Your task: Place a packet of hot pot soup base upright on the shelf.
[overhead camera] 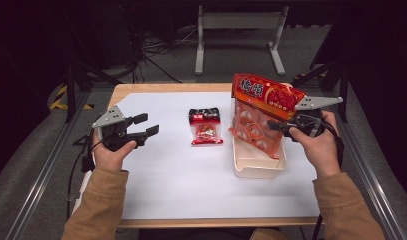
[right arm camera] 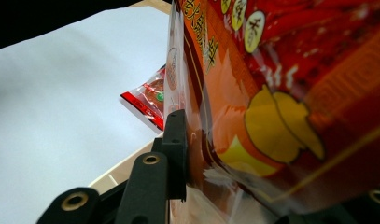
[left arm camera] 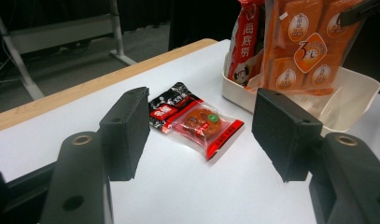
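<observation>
Fingers: right gripper (overhead camera: 276,126) clamps the orange bag (overhead camera: 261,112); left gripper (overhead camera: 150,126) spread wide, holding nothing
Surface: white table (overhead camera: 166,180), wooden rim
Room: dark, tub (overhead camera: 258,167) near right edge

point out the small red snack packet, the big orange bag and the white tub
small red snack packet (overhead camera: 206,127), high view, its middle
big orange bag (overhead camera: 258,112), high view, its clear front
white tub (overhead camera: 258,170), high view, its near wall

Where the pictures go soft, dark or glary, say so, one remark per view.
High view: the white table is evenly lit, the room behind nearly black, the whole frame slightly soft. Left gripper view: the small red packet is fairly sharp, the near jaws blurred. Right gripper view: the large orange bag sits too close, blurred, with glare on its clear film.
</observation>
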Available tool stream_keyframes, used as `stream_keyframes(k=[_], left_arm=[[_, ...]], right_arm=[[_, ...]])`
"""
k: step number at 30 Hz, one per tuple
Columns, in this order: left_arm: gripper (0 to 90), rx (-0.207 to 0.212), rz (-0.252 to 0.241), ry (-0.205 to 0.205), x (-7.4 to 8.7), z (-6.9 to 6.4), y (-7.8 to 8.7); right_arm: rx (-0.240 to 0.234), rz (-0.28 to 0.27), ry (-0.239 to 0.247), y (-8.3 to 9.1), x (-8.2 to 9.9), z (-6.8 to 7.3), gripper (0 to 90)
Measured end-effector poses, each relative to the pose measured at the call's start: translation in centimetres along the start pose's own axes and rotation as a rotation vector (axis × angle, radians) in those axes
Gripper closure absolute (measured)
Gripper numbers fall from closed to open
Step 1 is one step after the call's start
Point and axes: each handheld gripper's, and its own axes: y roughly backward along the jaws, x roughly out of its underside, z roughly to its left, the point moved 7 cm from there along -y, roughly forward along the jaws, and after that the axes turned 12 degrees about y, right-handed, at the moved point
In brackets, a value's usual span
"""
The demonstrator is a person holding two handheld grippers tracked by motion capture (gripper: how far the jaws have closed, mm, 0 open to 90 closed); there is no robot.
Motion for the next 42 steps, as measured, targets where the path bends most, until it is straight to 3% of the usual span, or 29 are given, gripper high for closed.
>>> stream_keyframes(k=[7,21,25,29,37,42], left_arm=[[37.7,0.001,0.012,-0.003,0.2,-0.1,-0.4],[37.7,0.006,0.016,-0.009,0.2,-0.3,-0.7],[37.7,0.010,0.017,-0.007,0.2,-0.5,-0.9],[37.7,0.012,0.017,-0.006,0.2,-0.5,-0.9],[37.7,0.022,0.026,-0.007,0.4,-0.4,-1.6],[36.7,0.037,0.064,-0.007,0.9,-0.4,-3.0]], right_arm=[[0.070,0.049,-0.038,-0.5,1.0,-0.1,70.2],[0.069,0.083,0.006,-1.4,2.1,0.7,70.3],[0.068,0.135,0.041,-2.3,2.8,1.5,70.4],[0.059,0.121,0.039,-2.3,3.1,1.9,70.4],[-0.005,0.060,-0.046,-2.0,4.8,0.8,69.9],[0.013,0.040,-0.026,-1.8,5.1,0.4,66.2]])
